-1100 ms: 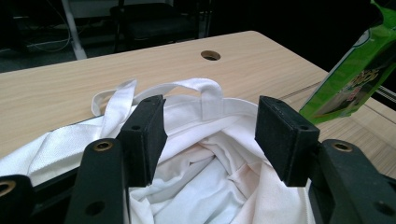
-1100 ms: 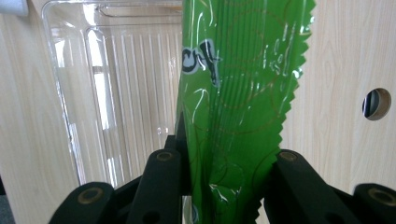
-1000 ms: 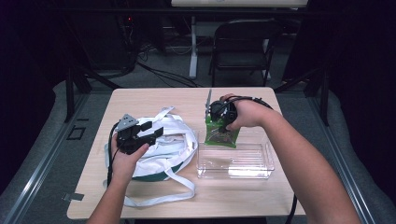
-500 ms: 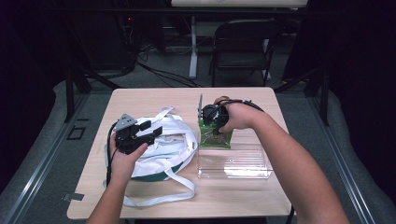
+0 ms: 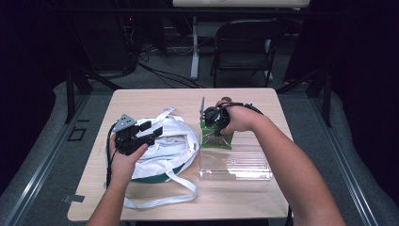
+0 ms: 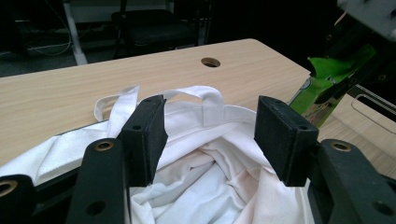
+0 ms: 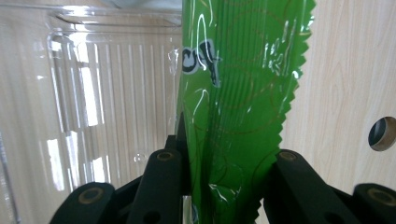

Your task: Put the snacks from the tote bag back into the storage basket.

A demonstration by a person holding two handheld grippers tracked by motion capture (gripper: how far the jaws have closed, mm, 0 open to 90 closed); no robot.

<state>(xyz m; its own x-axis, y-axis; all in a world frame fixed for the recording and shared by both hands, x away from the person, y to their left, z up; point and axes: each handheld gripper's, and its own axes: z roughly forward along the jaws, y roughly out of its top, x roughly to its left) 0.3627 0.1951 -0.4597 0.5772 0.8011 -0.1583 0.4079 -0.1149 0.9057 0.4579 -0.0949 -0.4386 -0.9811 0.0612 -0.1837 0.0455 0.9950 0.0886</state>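
We note the right tool (image 7: 224, 161) clamped on a glossy green plastic packet with a serrated edge (image 7: 238, 93), its black jaws pressing it from both sides. To the left lies a clear ribbed plastic container (image 7: 93, 93). Both sit over the light wooden counter (image 7: 345, 70), which has a round hole (image 7: 384, 134) at right.

green packet (image 7: 236, 93) | print unreadable | lower end behind jaws

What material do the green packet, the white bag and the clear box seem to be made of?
Green packet: glossy plastic film, judging by its glare and serrated edge. White bag: soft matte woven cloth, probably cotton, as it creases and has flat straps. Clear box: rigid transparent plastic, with ribbed walls and bright reflections.
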